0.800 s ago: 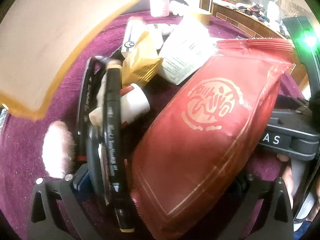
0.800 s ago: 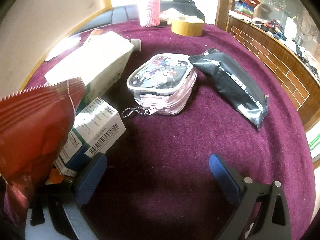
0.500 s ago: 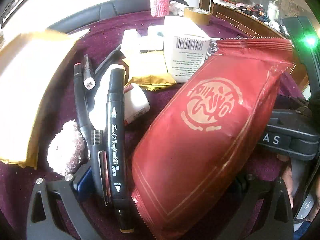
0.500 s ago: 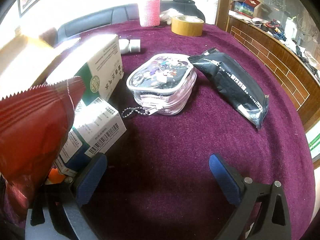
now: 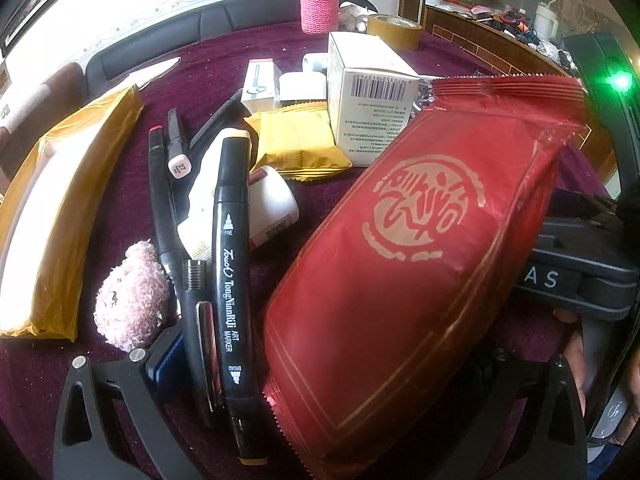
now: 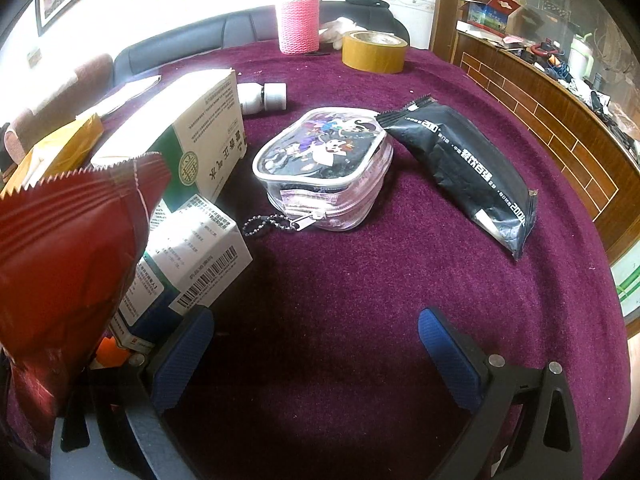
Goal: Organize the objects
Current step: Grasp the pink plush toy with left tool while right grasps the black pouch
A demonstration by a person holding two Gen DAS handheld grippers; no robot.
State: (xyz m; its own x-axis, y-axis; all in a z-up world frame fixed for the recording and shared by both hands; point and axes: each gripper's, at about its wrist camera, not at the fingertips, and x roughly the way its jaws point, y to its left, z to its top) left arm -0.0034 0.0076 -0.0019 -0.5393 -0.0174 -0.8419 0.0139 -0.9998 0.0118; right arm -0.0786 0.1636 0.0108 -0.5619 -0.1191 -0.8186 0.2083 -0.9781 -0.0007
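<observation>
Between the wide-open left gripper (image 5: 320,380): red snack bag (image 5: 404,256), black marker (image 5: 232,264) just left, nothing clamped. Right gripper (image 6: 316,352) equally wide, empty, over bare purple cloth (image 6: 360,300). Probably light, crinkly, slippery; best pinched across its puffed middle, gently.

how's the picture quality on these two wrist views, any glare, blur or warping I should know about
Left wrist view: sharp, with strong fisheye bending, glare on the red snack bag and a washed-out yellow packet. Right wrist view: also sharp, the window wall behind the pink-sleeved bottle blown white, and a dark shadow on the purple cloth.
</observation>
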